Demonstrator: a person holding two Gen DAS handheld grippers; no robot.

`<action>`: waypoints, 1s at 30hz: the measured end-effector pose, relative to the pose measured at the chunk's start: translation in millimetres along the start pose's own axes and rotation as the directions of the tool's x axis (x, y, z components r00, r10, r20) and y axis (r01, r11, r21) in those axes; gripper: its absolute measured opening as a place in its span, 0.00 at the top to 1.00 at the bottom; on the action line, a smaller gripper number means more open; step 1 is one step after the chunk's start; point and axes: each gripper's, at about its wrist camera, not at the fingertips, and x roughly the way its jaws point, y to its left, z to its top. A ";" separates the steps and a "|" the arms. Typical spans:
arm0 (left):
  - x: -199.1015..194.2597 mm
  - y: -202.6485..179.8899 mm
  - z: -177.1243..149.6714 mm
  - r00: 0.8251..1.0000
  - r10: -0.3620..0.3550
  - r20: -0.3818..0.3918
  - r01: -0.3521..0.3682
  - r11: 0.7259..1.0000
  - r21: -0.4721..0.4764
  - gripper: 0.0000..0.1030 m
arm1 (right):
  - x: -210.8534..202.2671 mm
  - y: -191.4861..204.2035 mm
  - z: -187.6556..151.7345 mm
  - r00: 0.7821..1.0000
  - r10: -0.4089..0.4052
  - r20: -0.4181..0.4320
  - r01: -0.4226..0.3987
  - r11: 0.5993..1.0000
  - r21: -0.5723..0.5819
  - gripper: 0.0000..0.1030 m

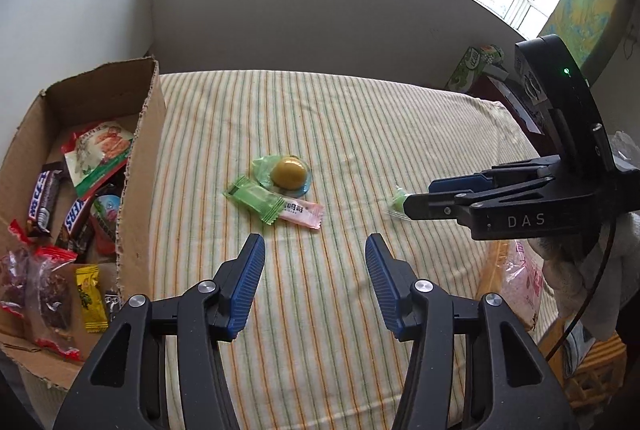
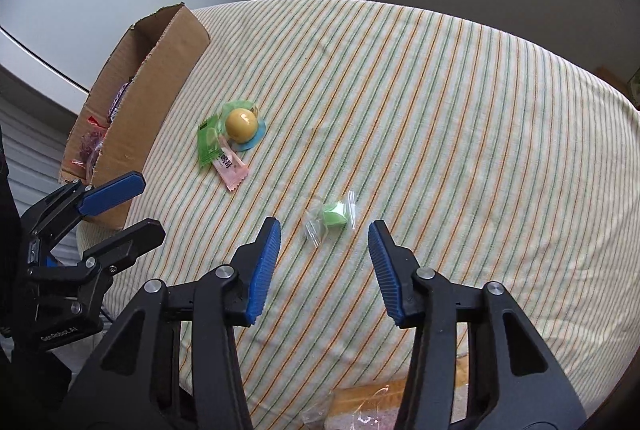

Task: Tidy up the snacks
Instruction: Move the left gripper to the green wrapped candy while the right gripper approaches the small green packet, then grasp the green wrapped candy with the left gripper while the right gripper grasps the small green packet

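Small green candy: a pale green sweet (image 2: 334, 215) in a clear wrapper lay alone on the striped cloth, toward the near edge of the worktop and well apart from the other loose snacks.
Right gripper: the right gripper (image 2: 324, 244) pointed steeply down over that candy, jaws moderately apart, with the candy just ahead of the gap and no pad touching it; nothing was held.
Loose cluster: a round yellow jelly cup (image 1: 287, 172), a green packet (image 1: 252, 199) and a pink packet (image 1: 301, 213) lay touching or overlapping one another near the middle of the worktop, closer to the box side.
Left gripper: the left gripper (image 1: 315, 255) hung above the cloth just short of that cluster, jaws partly apart and empty.
Cardboard box: an open cardboard box (image 1: 142, 166) stood at the worktop's left edge, already holding chocolate bars, red wrapped sweets, a yellow sweet and a larger printed bag.
Worktop: a striped cloth (image 1: 360, 118) covered it; the bare cloth beyond the snacks carried nothing else.
Step in hand: by my reading, each hand was lining up on a pick, the right on the lone candy, the left on the cluster.
Next move: the right would need to sink so the pads straddle the candy body and not only its crinkly wrapper, then close; the left must single out one packet from the overlap.
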 end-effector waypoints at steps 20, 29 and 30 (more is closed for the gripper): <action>54.0 20.4 18.4 0.995 0.084 -0.052 -0.089 0.990 -0.111 0.57 | 23.1 -1.7 9.3 1.000 -0.012 -0.003 0.012 0.999 -0.048 0.61; 65.2 16.4 29.3 0.989 0.139 -0.053 -0.144 0.984 -0.102 0.57 | 25.9 2.0 13.1 0.999 -0.032 0.001 0.032 0.996 -0.081 0.61; 65.6 16.9 29.7 0.988 0.143 -0.052 -0.148 0.983 -0.108 0.57 | 25.8 2.2 12.8 0.999 -0.035 0.002 0.035 0.996 -0.083 0.61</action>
